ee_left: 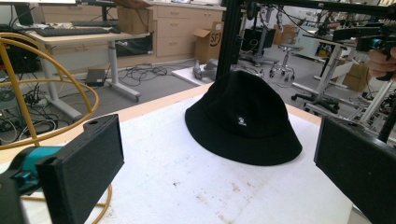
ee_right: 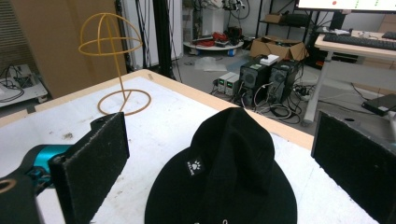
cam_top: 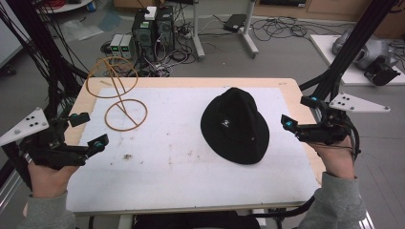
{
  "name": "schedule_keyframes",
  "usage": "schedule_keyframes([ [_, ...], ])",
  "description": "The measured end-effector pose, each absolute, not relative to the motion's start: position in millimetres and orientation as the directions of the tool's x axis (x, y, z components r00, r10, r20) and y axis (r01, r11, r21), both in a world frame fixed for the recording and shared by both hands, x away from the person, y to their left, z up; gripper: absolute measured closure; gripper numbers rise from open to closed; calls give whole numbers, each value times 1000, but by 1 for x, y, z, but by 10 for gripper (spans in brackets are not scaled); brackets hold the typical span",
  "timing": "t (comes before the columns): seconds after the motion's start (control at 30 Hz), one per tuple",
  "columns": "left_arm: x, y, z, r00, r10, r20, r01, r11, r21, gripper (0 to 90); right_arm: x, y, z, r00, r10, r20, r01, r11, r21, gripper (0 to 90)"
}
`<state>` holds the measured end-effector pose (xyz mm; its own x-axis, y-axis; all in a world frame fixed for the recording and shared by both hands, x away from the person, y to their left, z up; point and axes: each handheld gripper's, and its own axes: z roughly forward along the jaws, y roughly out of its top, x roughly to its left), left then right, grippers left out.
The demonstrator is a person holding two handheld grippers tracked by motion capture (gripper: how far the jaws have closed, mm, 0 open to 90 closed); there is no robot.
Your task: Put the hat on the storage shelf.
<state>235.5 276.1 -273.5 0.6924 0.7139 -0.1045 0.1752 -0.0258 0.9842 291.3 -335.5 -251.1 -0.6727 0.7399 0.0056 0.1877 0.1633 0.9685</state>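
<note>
High view | stained white table (cam_top: 181,157) | cables on grey floor (cam_top: 286,47)

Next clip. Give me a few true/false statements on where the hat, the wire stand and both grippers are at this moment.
1. The black fabric bucket hat lies on the white table mat. True.
2. The hat hangs on the yellow wire hat stand. False: the stand is bare, apart from the hat.
3. The left gripper is shut on the stand. False: it is open, holding nothing.
4. The right gripper is open beside the hat. True.
</note>
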Motion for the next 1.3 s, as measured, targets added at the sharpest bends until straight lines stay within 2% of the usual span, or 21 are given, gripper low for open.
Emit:
schedule_keyframes([
  [0.67, 230, 275, -276, 684, 721, -112, 187, -26, 982, 17, 301, -329, -252, -664, 747, -9, 187, 177, 966, 33],
  [1.3, 210, 279, -283, 653, 750, -105, 219, -55, 974, 17, 355, -283, -247, -717, 695, -52, 194, 270, 943, 33],
])
